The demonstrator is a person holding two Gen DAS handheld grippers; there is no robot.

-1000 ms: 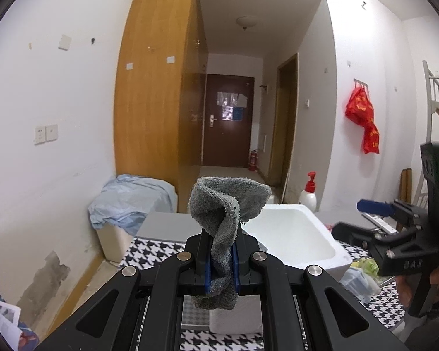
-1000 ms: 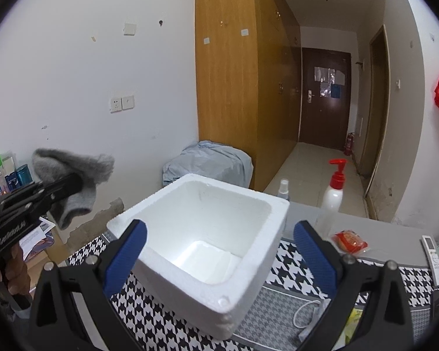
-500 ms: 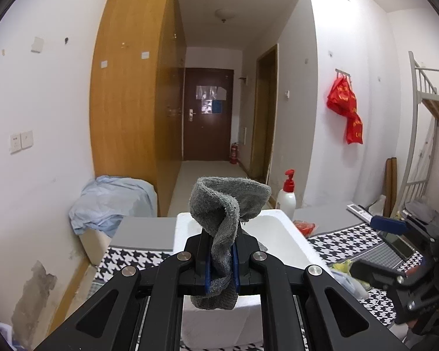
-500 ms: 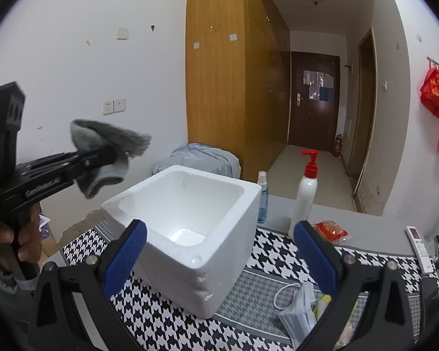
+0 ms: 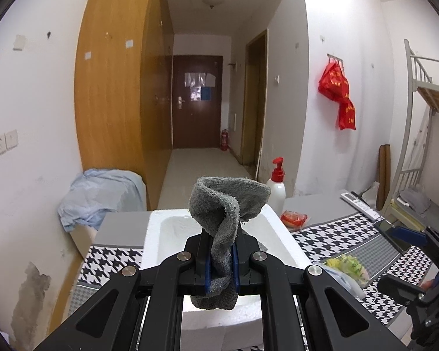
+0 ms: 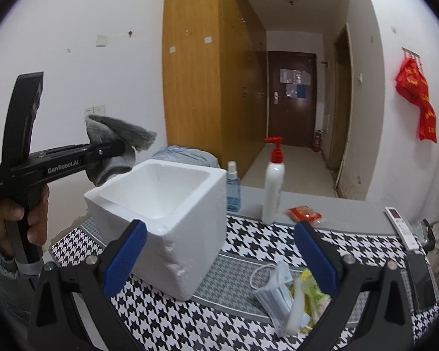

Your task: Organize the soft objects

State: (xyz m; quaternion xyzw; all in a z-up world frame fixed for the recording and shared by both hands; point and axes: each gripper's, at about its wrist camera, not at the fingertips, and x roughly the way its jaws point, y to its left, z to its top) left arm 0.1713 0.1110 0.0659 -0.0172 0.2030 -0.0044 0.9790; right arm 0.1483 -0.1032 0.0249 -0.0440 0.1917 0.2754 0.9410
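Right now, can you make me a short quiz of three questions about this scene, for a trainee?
1. True or false: the left gripper is shut on the sock.
2. Which stands nearest the foam box? A) spray bottle B) remote C) phone
3. Fill in: the jaws of the right gripper are ____ and hold nothing.

Key: 1 true; 2 A; 3 open.

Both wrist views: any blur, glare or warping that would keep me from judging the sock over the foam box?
Left wrist view: sharp; gray sock in the left gripper hides part of the foam box; fisheye bends walls. Right wrist view: sharp, evenly lit, no glare; the box's white interior shows little detail.
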